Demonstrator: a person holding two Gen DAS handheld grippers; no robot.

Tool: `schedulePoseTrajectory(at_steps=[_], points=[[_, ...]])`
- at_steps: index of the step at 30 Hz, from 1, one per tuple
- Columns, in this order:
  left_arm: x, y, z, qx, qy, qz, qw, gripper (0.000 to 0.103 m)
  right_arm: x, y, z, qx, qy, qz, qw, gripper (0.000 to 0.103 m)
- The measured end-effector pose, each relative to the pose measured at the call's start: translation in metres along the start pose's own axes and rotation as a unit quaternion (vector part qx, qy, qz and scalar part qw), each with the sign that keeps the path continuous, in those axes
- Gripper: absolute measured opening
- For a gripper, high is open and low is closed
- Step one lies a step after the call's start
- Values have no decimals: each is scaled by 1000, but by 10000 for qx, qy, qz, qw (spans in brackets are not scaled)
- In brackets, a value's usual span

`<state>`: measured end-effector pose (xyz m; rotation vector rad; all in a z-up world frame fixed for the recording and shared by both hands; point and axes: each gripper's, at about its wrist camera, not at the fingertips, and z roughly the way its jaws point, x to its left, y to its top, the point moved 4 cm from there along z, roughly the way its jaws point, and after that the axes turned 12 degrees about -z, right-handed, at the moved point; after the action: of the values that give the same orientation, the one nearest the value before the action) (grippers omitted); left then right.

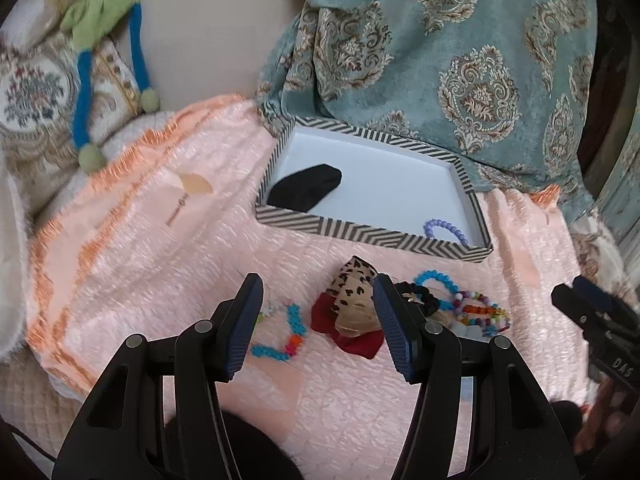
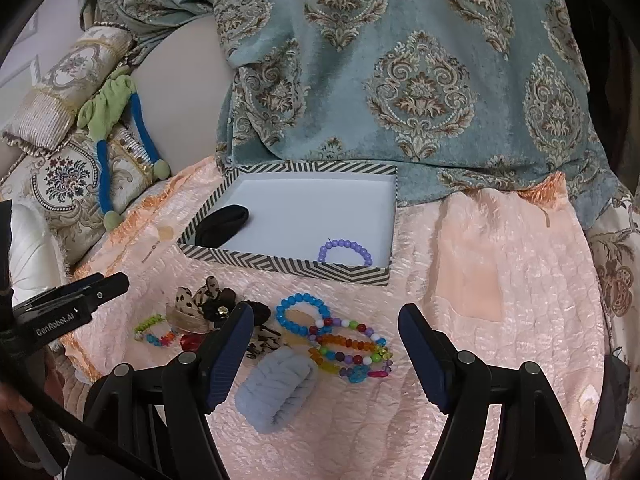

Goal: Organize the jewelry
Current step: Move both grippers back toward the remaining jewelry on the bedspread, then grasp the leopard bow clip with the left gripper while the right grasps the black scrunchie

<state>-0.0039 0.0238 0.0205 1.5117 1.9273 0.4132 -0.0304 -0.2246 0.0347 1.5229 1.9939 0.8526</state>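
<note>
- Jewelry lies in a loose heap on the pink quilted cloth (image 2: 480, 320), just near of the striped box (image 2: 280, 266), which sits at the far middle of the cloth against the teal patterned drape (image 2: 400, 80).
- Striped box: open-topped, white inside; a black fabric piece (image 2: 222, 222) lies in its left part and a purple bead bracelet (image 2: 345, 251) rests against its near wall toward the right.
- Left gripper (image 1: 318, 324): jaws spread wide, holding nothing; between its fingers show a leopard-print bow (image 1: 354, 288) on a red bow (image 1: 352, 334) and a turquoise bead bracelet (image 1: 286, 334) near the left finger.
- Right gripper (image 2: 326, 354): jaws spread wide, empty, poised over the heap; a grey-blue scrunchie (image 2: 276, 388) lies by its left finger, with the multicolour bead bracelets (image 2: 352, 350) and a blue bead bracelet (image 2: 302, 314) between the fingers.
- Black scrunchie (image 2: 258, 312) and a small rainbow bracelet (image 2: 158, 334) lie on the left of the heap.
- Embroidered cushions (image 2: 72, 184) and a green-and-blue plush toy (image 2: 116, 120) bound the far left edge.
- Bare cloth lies right of the heap and right of the box; the drape closes off the far side.
</note>
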Motion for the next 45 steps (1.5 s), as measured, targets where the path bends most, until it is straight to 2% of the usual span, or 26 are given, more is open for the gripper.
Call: schedulePoseTrajectory(at_steps=[2,4,13,16,18,20,23,30,31,32,33,34,36,39,45], points=[[3,1,3,160,-161,-180,9996,59,-3,-1,2,18,53,26,10000,73],[3,2,7,288,-283,-303,9987,70,-2,-2,5,64,90,17,9999,73],[-12,-4,39,776,-400,-350,9956,71,-9,-9,20,235,273,127,9993,73],[-13,-3,43,756,-387,-331,9958,71,-5,-9,24,240,677,178,9973,72],[-8,0,47,752,-277,-418,9959,71,9,-7,28,266,972,8,9949,65],[0,3,51,784,-242,-534,9952,71,30,-4,35,328,1232,-322,9913,54],[14,7,52,737,-129,-654,9950,71,55,-2,48,423,1443,-685,9862,53],[43,19,50,592,32,-838,9947,71,93,5,85,497,1549,-1431,9762,53],[46,20,50,586,46,-851,9946,71,94,4,91,528,1501,-1521,9755,44],[48,20,51,594,56,-860,9945,71,96,3,99,606,1510,-1622,9732,22],[50,20,52,623,53,-857,9944,71,95,2,104,674,1513,-1651,9723,13],[50,19,53,658,35,-842,9943,71,92,1,110,739,1487,-1612,9728,9],[48,16,54,705,-11,-801,9943,71,80,5,110,654,1543,-1270,9776,4],[42,14,53,734,-89,-710,9947,71,55,15,98,390,1715,-692,9820,3],[14,10,58,852,-336,-451,9948,71,26,23,83,210,1541,-353,9872,3]])
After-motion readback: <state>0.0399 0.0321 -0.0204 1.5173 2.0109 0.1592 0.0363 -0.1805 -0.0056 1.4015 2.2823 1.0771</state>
